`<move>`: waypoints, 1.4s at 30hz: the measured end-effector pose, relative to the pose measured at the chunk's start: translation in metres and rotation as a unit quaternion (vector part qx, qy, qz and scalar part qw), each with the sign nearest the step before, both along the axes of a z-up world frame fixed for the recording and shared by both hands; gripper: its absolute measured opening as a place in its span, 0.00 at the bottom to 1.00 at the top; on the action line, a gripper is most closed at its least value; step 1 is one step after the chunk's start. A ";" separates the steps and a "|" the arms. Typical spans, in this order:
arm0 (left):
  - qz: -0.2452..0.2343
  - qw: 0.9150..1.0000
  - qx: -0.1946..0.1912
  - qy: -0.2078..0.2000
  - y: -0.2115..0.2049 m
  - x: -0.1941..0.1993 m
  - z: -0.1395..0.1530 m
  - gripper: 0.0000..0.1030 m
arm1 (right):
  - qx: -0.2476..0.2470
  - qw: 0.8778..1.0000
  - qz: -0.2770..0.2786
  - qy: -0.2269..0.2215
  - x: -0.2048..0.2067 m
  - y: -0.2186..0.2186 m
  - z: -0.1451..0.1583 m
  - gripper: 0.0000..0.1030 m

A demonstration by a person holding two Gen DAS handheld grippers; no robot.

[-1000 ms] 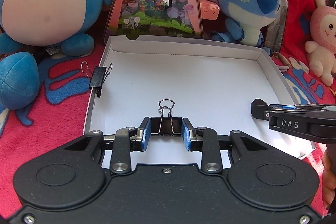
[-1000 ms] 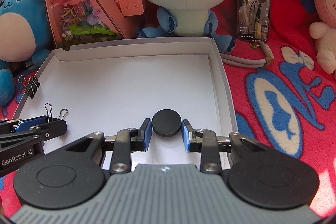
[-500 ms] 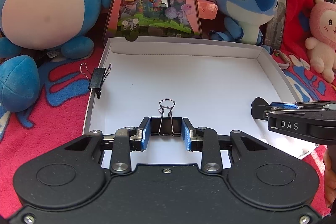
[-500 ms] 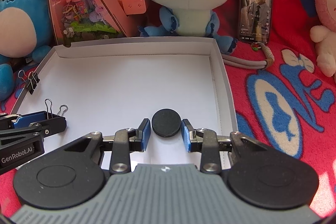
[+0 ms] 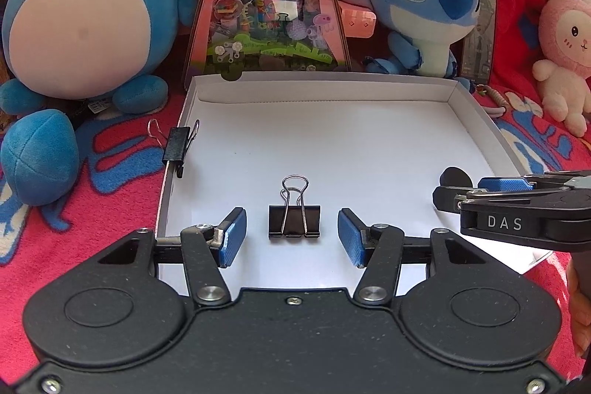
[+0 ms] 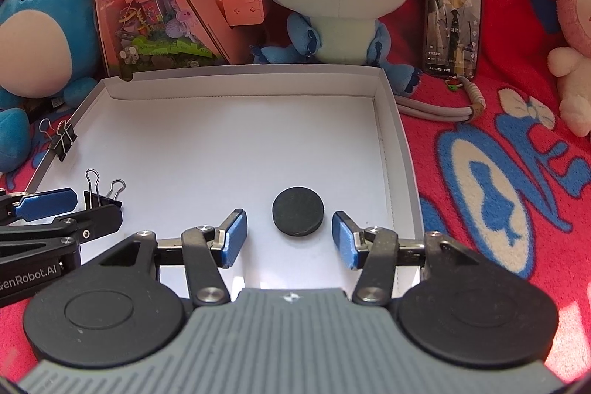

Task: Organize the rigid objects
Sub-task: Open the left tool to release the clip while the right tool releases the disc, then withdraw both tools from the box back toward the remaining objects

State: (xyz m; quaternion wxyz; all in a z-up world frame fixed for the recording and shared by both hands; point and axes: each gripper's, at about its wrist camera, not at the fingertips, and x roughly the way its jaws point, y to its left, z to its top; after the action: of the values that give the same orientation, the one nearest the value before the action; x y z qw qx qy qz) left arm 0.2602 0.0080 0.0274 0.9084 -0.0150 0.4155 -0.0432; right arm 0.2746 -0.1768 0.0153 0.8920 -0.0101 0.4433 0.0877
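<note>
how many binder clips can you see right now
2: one binder clip sits on the white tray floor between the open left claw fingers; a second clip is clamped on the tray's left wall. None seem hidden.

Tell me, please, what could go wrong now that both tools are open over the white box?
1. The left tool brackets the released binder clip; pulling back crookedly could let a finger drag it.
2. The black disc lies loose between the right tool's fingers, so a nudge might slide it.
3. A second clip straddles the white box's left wall; bumping that wall may knock it off.
</note>
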 end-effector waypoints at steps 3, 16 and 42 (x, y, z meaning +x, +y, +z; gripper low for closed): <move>-0.006 1.000 0.000 -0.008 0.000 -0.007 0.005 0.63 | -0.001 1.000 0.003 -0.004 -0.004 -0.002 0.002 0.68; -0.031 0.999 -0.018 -0.040 0.002 -0.054 0.024 0.81 | -0.001 0.998 0.038 -0.058 -0.047 -0.006 0.021 0.83; -0.061 0.994 -0.058 -0.064 0.005 -0.155 0.027 0.83 | 0.024 0.987 0.079 -0.135 -0.159 -0.030 0.036 0.99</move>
State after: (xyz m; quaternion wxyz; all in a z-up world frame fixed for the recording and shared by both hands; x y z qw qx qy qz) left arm 0.1056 0.0127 0.0542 0.9266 -0.0397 0.3531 -0.1235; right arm 0.1155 -0.2064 0.0513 0.9339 -0.0352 0.3144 0.1665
